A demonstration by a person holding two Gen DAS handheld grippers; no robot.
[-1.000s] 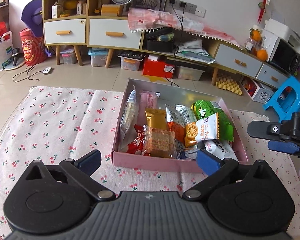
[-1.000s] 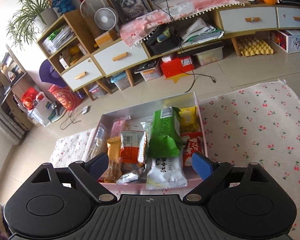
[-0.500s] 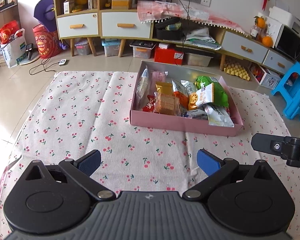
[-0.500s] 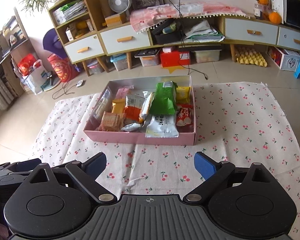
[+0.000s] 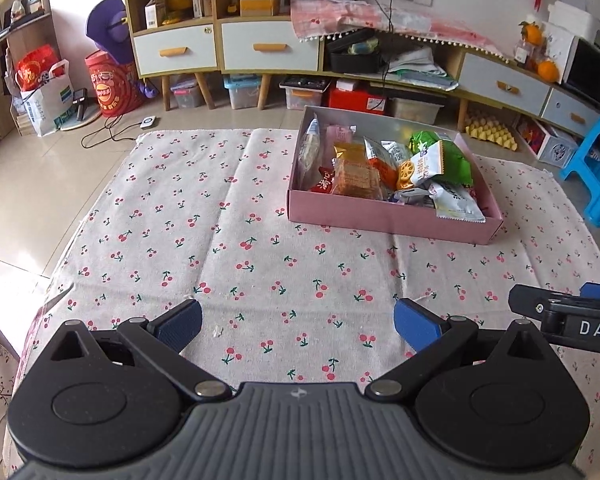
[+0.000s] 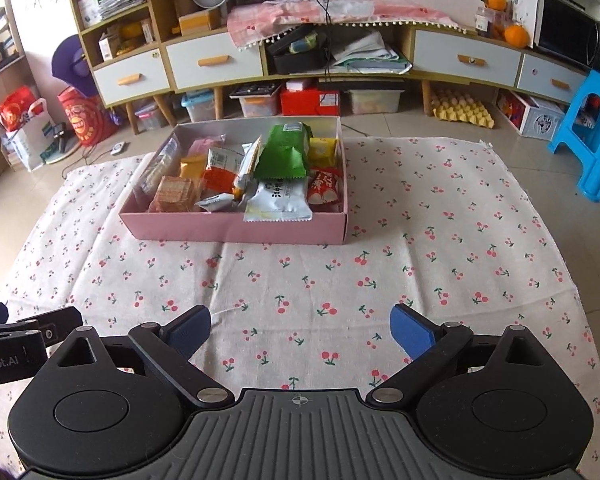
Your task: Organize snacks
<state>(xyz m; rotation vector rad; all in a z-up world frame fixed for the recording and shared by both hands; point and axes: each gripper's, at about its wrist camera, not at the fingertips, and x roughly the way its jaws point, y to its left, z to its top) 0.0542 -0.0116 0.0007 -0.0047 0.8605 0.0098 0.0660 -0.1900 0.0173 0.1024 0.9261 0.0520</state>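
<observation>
A pink box [image 5: 380, 220] [image 6: 236, 229] sits on the cherry-print cloth [image 5: 220, 240] [image 6: 420, 248] and holds several snack packets, among them a green bag [image 6: 284, 152] [image 5: 452, 156], a white pouch [image 6: 280, 200] and a biscuit pack [image 5: 356, 178]. My left gripper [image 5: 298, 326] is open and empty, well short of the box, which lies ahead to its right. My right gripper [image 6: 300, 330] is open and empty, with the box ahead to its left. Each gripper shows at the edge of the other's view.
The cloth lies on a tiled floor [image 5: 40, 200]. A low cabinet with drawers [image 6: 216, 60] and storage bins runs along the back wall. A blue stool [image 6: 592, 140] stands at the right, bags [image 5: 44, 92] at the left.
Both grippers have pulled back and away from the box, which now looks smaller and farther. Both stay open and empty.
</observation>
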